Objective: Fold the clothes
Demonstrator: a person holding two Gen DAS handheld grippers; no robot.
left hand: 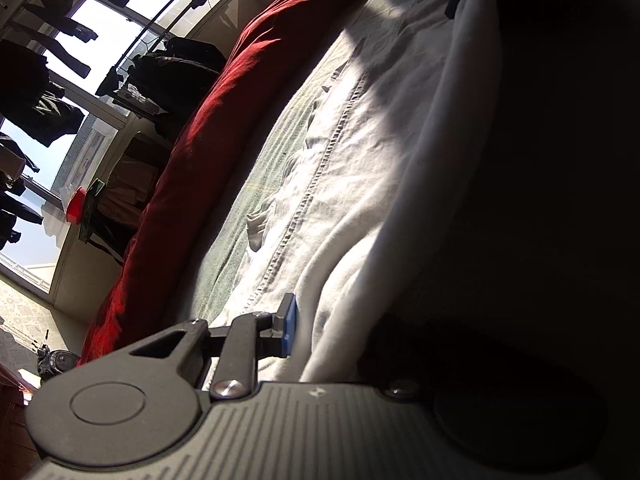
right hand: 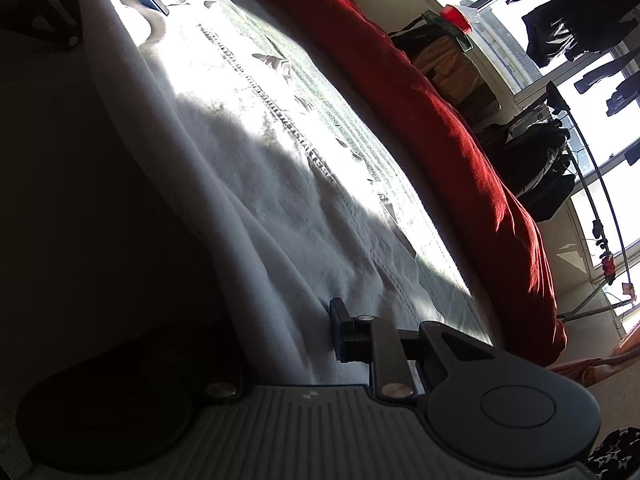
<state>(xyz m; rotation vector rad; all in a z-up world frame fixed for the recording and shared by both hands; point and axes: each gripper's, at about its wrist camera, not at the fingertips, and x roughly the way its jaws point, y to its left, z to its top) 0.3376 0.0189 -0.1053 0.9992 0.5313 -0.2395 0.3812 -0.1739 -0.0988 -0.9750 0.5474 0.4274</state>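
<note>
White garment [left hand: 360,168], stitched hem visible, lies spread on a greenish bed cover [left hand: 256,184]; a red blanket [left hand: 224,128] is bunched along the far side of the bed. Sun falls across the middle of the cloth; the near side is in deep shadow.

Left hand-held gripper [left hand: 320,320]: one blue pad presses against a raised fold at the garment's near edge; the opposite finger is hidden in shadow behind the cloth. Jaws stand narrow, cloth pinched between them.

Right hand-held gripper [right hand: 304,332]: same arrangement, mirrored. Blue pad against a lifted ridge of the same garment, other finger lost in shadow, jaws narrow with cloth between. In the right wrist view the left hand-held gripper shows at the far end of this edge, well apart, so the two hold opposite ends of one edge.

Judgement: the grasp step of a fold is in hand; both ends of the edge are taken, the fold itself not yet made.

Next move likely calls for lifting both ends together, keeping the edge taut and level, and carrying it over toward the stitched hem. Risk: uneven lift would skew the crease.
</note>
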